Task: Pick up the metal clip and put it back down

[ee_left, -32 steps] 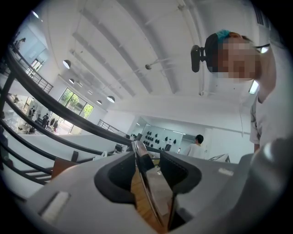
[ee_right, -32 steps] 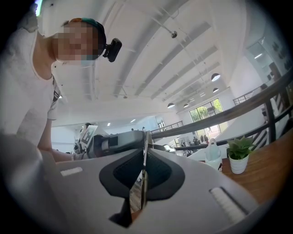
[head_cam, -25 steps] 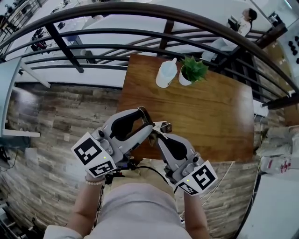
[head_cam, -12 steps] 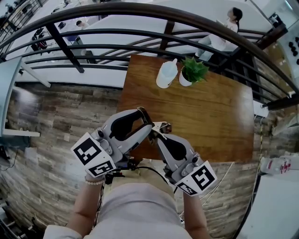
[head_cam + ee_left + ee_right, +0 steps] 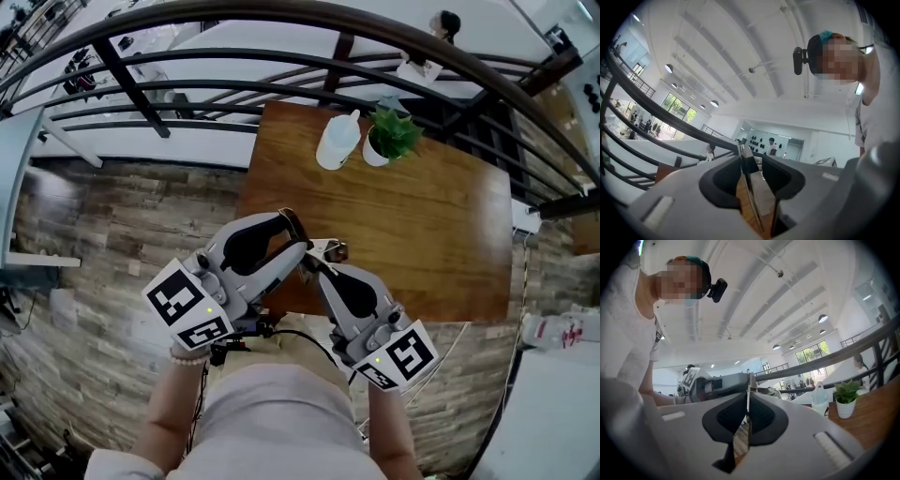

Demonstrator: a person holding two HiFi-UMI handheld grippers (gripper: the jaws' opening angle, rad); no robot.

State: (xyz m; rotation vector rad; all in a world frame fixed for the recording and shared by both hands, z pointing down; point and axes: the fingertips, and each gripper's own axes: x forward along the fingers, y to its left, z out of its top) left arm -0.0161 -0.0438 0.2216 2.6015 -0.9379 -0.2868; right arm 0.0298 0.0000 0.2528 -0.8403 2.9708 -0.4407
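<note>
Both of my grippers are held close together, tip to tip, over the near edge of the wooden table (image 5: 441, 225). A small shiny metal clip (image 5: 330, 250) juts out at the tip of my right gripper (image 5: 312, 262), whose jaws are shut on it. In the right gripper view the right gripper (image 5: 749, 378) shows a thin metal edge pinched between its closed jaws. My left gripper (image 5: 292, 225) lies just left of it, jaws shut. In the left gripper view the left gripper (image 5: 743, 151) has its tips pressed together, and I cannot make out anything held.
A white bottle (image 5: 337, 142) and a small potted plant (image 5: 389, 136) stand at the table's far edge, also seen as the plant (image 5: 846, 399) and the bottle (image 5: 818, 401). A dark railing (image 5: 281, 56) curves behind the table. Plank floor lies to the left.
Neither gripper has moved and the clip stays in the right jaws. A person beyond the railing has walked to the left.
</note>
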